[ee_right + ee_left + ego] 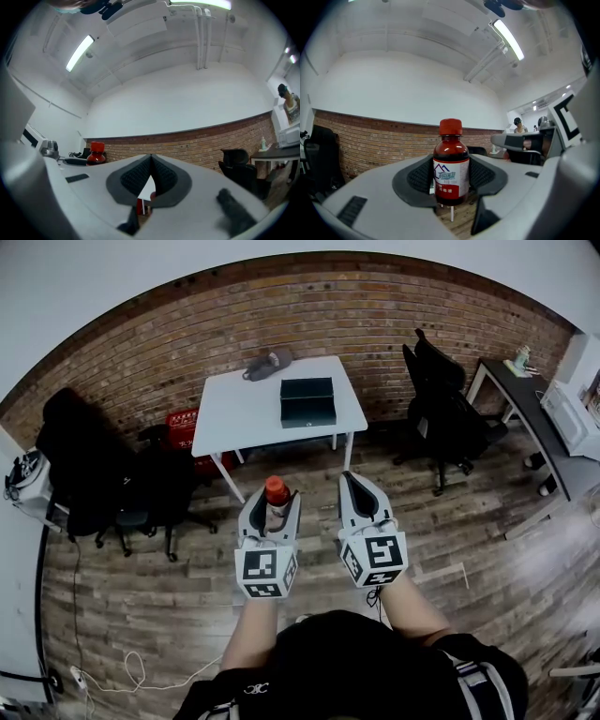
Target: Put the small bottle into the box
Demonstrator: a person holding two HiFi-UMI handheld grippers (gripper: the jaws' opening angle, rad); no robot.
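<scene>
A small brown bottle (277, 491) with a red cap and white label stands upright between the pads of my left gripper (275, 499), which is shut on it. The left gripper view shows the bottle (451, 164) pinched at its body by the left gripper (451, 180). Beside it on the right, my right gripper (364, 484) is held level, its jaws together with nothing between them. From the right gripper (151, 177), the bottle's cap (97, 147) shows at the left. The dark green box (307, 401) lies on the white table (234, 413), well ahead of both grippers.
A grey cap (267, 364) lies at the table's far edge. A red crate (187, 432) sits left of the table, black office chairs (122, 484) further left and another chair (441, 413) right. A dark desk (544, 427) stands far right. A cable (131, 673) lies on the wooden floor.
</scene>
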